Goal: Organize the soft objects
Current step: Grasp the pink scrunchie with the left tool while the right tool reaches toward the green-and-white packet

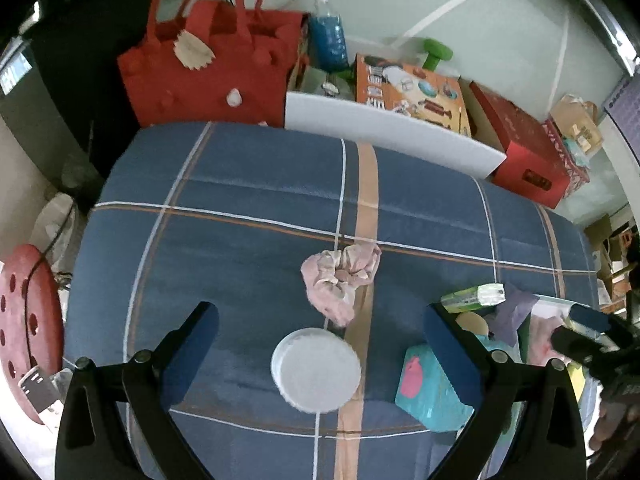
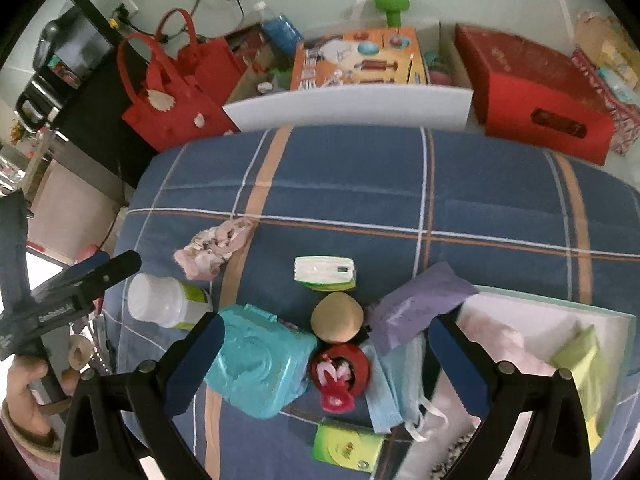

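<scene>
A pink scrunchie (image 1: 340,276) lies on the blue plaid cover (image 1: 240,184), just beyond my open, empty left gripper (image 1: 320,340); it also shows in the right wrist view (image 2: 216,248). A white-capped bottle (image 1: 316,368) lies between the left fingers. My right gripper (image 2: 324,356) is open and empty over a teal case (image 2: 260,364), a red toy (image 2: 340,372), a beige puff (image 2: 338,316), a blue face mask (image 2: 396,384) and a purple cloth (image 2: 420,300). A white tray (image 2: 560,312) at right holds pink and green soft items.
Two green packets (image 2: 324,272) (image 2: 348,446) lie on the cover. Behind the bed stand a red felt bag (image 1: 208,64), a white bin (image 2: 352,104) with an orange box, and a red box (image 2: 536,88). The left gripper shows at left in the right wrist view (image 2: 72,288).
</scene>
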Demonstrator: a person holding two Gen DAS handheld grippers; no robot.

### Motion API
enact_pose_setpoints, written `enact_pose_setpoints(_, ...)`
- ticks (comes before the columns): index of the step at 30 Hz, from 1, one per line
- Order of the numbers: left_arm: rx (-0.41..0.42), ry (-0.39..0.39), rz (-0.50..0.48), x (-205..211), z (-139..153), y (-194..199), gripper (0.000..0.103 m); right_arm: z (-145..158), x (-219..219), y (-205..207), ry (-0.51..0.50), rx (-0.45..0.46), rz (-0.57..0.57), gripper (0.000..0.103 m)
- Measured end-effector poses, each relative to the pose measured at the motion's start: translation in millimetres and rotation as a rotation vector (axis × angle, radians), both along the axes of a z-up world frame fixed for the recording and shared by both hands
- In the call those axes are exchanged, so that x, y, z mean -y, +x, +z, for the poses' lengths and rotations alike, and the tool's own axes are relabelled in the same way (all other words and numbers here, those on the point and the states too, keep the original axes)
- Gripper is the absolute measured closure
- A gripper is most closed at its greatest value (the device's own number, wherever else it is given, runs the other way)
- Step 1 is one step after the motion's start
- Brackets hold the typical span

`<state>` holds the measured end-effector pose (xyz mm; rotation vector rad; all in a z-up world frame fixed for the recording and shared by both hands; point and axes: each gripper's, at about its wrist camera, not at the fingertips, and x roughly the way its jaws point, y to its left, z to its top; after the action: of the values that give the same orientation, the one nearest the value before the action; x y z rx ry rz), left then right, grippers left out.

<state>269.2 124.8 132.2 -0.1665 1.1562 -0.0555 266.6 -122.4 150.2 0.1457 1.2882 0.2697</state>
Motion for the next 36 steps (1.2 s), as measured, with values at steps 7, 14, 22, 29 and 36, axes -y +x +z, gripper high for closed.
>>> enact_pose_setpoints(7, -0.082, 0.057, -0.027, 9, -24, 29, 0.002, -31, -11, 20, -0.001, -0.042, 0.002, 0.0)
enact_pose_setpoints(14, -0.2, 0.088, -0.055, 11, -53, 52, 0.003, -51, -19, 33, -0.008, -0.067, 0.01, 0.005)
enact_pose_setpoints(22, -0.296, 0.025, -0.106, 16, -73, 70, 0.031, -63, -29, 41, -0.02, -0.084, 0.041, 0.03)
enact_pose_setpoints(29, -0.335, -0.025, -0.112, 15, -86, 79, 0.057, -68, -27, 43, -0.017, -0.095, 0.029, 0.051)
enact_pose_setpoints(36, -0.319, -0.076, -0.117, 15, -92, 79, 0.079, -68, -25, 42, -0.003, -0.097, 0.024, 0.051)
